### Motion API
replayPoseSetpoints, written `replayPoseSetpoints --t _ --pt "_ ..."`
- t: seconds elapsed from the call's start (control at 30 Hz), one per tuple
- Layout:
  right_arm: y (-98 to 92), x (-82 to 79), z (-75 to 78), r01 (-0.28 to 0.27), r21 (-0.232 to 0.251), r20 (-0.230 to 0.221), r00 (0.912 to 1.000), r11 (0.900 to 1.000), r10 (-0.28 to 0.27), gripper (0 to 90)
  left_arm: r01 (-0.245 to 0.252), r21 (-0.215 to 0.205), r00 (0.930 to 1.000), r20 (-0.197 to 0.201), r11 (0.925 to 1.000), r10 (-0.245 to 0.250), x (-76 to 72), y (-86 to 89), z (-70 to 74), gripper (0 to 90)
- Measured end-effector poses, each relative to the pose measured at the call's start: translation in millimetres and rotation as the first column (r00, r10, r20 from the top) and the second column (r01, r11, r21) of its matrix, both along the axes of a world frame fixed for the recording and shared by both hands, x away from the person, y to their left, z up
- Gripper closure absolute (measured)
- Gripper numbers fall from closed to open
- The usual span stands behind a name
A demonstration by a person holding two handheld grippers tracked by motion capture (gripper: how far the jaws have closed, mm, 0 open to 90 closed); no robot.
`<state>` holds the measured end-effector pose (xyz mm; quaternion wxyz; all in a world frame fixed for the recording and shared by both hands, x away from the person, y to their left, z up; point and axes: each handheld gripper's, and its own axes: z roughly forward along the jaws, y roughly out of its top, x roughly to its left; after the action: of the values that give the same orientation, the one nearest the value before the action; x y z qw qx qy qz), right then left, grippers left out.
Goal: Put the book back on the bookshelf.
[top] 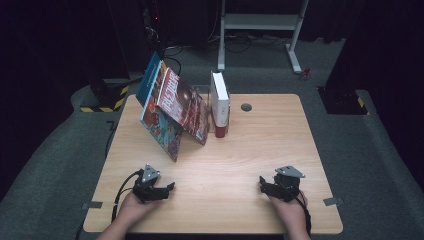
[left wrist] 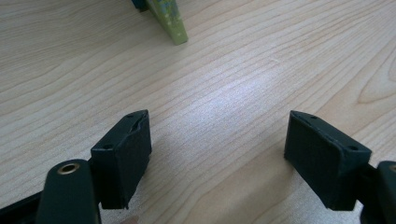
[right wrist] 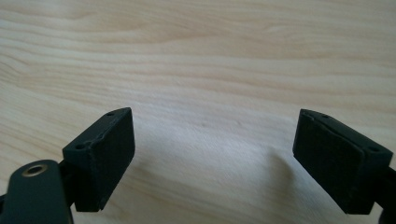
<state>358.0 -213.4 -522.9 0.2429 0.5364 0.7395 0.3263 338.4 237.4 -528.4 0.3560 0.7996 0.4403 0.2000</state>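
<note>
On the wooden surface [top: 235, 150], near the 6 o'clock edge, both hands rest with their grippers. The left gripper [top: 167, 189] sits toward 7 o'clock, its fingers [left wrist: 123, 158] spread apart with nothing between them, bare wood showing in the gap. The right gripper [top: 262, 184] sits toward 5 o'clock, its fingers [right wrist: 105, 156] likewise released and empty, low over the wood grain.

Toward 11 o'clock, well apart from both grippers, a group of books stands. A red-covered book [top: 182, 105] leans at a slant on top of a blue-covered book [top: 159, 125], both tilted toward 12 o'clock, their lower edges on the wood. Just beside them, toward 12 o'clock, a thick white book with a red base [top: 220, 102] stands upright. In the left gripper view a green corner of the leaning books [left wrist: 173, 25] shows at the top, far from the fingers. A round grey cable port [top: 246, 106] sits in the wood near the white book.
</note>
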Motion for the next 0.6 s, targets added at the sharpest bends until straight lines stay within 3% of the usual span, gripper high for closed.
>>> replayPoseSetpoints --t 0.1,0.6 --pt "-2.4 0.1 -1.7 0.003 -0.017 -0.048 0.9988 1.000 -0.004 13.5 -0.002 0.000 1.0000 0.001 1.0000 0.002 -0.3 0.0 -0.1 23.1" --pt "3.0 2.5 -1.8 -0.022 -0.026 -0.047 0.9987 0.999 0.021 13.3 -0.002 0.000 1.0000 0.000 1.0000 0.002 -0.5 0.2 0.0 23.1"
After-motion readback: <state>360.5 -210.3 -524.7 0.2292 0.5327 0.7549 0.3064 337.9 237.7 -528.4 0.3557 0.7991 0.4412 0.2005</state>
